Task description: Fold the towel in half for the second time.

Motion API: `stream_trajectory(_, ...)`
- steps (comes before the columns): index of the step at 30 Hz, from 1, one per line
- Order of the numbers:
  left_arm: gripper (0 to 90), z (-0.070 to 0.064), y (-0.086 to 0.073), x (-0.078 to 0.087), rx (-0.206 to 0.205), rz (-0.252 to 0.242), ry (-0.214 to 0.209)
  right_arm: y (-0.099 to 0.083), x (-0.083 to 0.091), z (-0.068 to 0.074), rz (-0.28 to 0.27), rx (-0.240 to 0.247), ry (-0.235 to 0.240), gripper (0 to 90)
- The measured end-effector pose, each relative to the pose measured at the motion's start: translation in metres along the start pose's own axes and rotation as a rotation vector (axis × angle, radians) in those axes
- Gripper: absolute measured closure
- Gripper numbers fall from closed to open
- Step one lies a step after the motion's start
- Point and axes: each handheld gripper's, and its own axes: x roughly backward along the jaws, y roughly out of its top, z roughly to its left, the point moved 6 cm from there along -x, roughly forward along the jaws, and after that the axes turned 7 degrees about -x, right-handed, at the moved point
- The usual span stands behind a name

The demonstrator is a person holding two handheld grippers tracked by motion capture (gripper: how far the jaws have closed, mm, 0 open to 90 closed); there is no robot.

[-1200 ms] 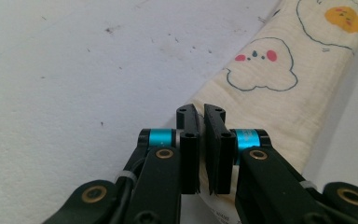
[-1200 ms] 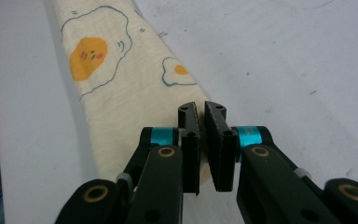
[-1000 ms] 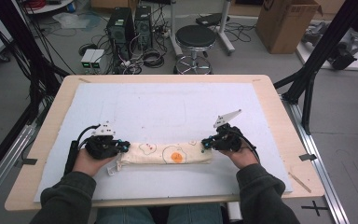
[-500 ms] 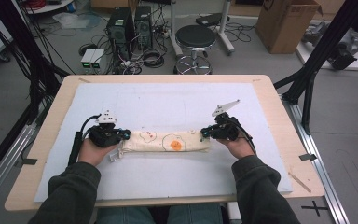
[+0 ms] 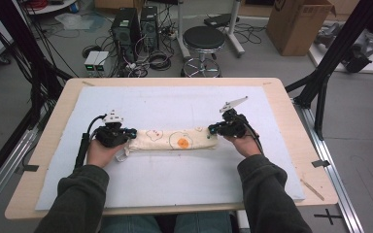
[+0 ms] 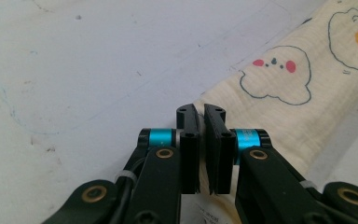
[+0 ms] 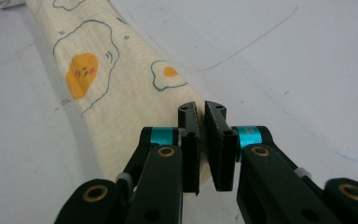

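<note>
My left claw and right claw each pinch 1 end of the soft, light folded cloth.

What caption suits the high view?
Left gripper and right gripper pinch opposite ends of a folded egg-print cloth on the table.

dark olive sleeves, black hand-held gripper with cyan bands, seemingly brass screws.
</note>
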Motion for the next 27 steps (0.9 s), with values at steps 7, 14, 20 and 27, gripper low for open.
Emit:
stream_trajectory(7,84.6,0.008,0.003,-0.007,0.020,-0.002,0.017,-0.001,-0.003,-0.011,-0.008,-0.028,-0.022,85.0)
stream_trajectory(14,83.7,0.011,-0.001,-0.013,0.034,0.007,0.021,-0.003,-0.012,-0.015,0.010,-0.036,-0.044,84.1)
stream_trajectory(20,75.5,0.012,-0.002,-0.012,0.052,0.016,0.024,-0.005,-0.018,-0.021,0.004,-0.060,-0.064,70.4)
stream_trajectory(27,66.4,0.013,0.003,0.001,0.060,-0.022,0.014,-0.002,-0.008,-0.019,-0.040,-0.073,-0.039,59.1)
